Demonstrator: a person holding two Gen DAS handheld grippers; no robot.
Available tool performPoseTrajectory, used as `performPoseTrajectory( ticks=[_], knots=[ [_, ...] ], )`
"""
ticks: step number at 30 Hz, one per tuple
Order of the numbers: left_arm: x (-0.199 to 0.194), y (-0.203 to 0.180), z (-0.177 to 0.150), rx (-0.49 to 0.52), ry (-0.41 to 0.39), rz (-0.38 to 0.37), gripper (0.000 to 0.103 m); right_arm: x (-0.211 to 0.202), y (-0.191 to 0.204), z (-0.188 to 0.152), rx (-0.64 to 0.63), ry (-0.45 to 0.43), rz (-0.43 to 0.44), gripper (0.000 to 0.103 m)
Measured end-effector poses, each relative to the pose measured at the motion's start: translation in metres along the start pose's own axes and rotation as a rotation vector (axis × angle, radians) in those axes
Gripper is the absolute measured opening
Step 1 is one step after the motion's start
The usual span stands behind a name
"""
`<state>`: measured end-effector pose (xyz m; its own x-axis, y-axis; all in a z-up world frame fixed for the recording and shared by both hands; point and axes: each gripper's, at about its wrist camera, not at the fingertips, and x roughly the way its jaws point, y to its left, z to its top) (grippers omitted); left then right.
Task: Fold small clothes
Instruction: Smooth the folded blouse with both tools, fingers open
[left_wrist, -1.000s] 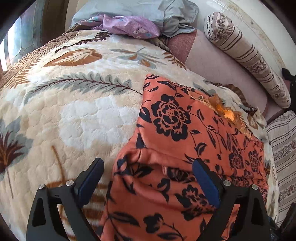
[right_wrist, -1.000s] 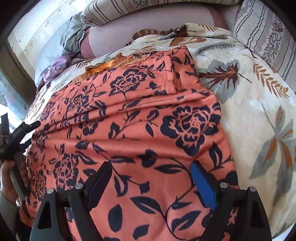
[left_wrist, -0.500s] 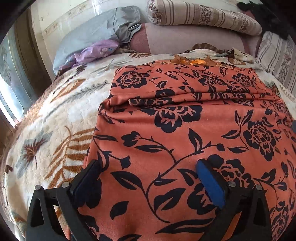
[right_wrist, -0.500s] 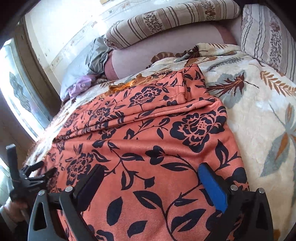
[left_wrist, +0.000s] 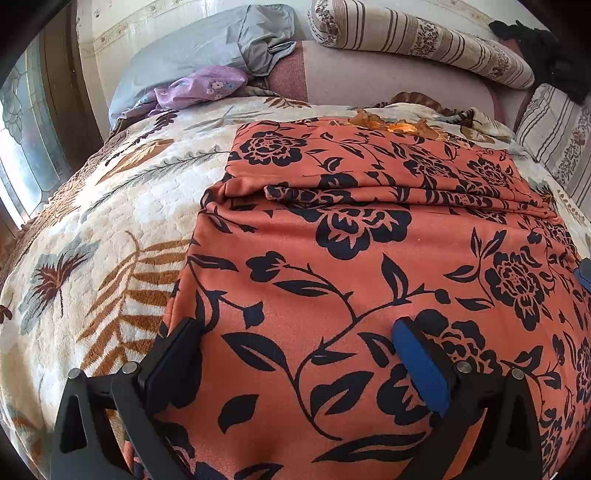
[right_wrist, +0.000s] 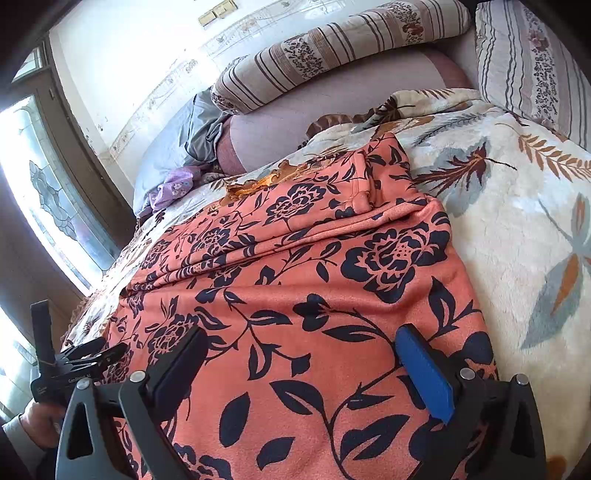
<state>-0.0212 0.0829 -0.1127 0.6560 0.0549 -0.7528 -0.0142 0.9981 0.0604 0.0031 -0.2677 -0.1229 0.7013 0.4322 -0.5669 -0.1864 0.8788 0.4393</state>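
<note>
An orange garment with black flowers (left_wrist: 362, 258) lies on the leaf-patterned blanket (left_wrist: 110, 221), with its near part folded over the far part along a crosswise edge. It also shows in the right wrist view (right_wrist: 314, 288). My left gripper (left_wrist: 295, 350) is open and empty, low over the garment's near left corner. My right gripper (right_wrist: 299, 358) is open and empty over the near right part. The left gripper also shows at the left edge of the right wrist view (right_wrist: 74, 362).
Striped bolster pillows (left_wrist: 417, 37) and a mauve cushion (left_wrist: 388, 81) line the bed's far side. A grey pillow (left_wrist: 207, 55) and a purple cloth (left_wrist: 199, 86) lie at the far left. A window (right_wrist: 48, 206) is on the left. A striped cushion (right_wrist: 532, 59) stands at the right.
Both grippers have drawn back toward the near edge and tilted up, showing more of the bed's far side. The garment's near half now lies folded flat over the far half.
</note>
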Motion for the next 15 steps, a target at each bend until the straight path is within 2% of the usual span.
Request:
performPoseTrajectory(
  ticks=[6,11,13,15],
  knots=[
    [0.000,0.000,0.000,0.000,0.000,-0.001,0.103,0.002,0.000,0.000,-0.007,0.006,-0.011,0.102],
    [0.000,0.000,0.001,0.001,0.004,0.005,0.103,0.006,0.005,0.001,-0.033,0.034,-0.053,0.102],
    [0.000,0.000,0.001,-0.003,0.004,0.001,0.103,0.010,0.009,0.002,-0.049,0.056,-0.092,0.102],
    [0.000,0.001,0.001,-0.007,0.004,-0.005,0.103,0.019,0.024,0.003,-0.120,0.107,-0.193,0.102]
  ],
)
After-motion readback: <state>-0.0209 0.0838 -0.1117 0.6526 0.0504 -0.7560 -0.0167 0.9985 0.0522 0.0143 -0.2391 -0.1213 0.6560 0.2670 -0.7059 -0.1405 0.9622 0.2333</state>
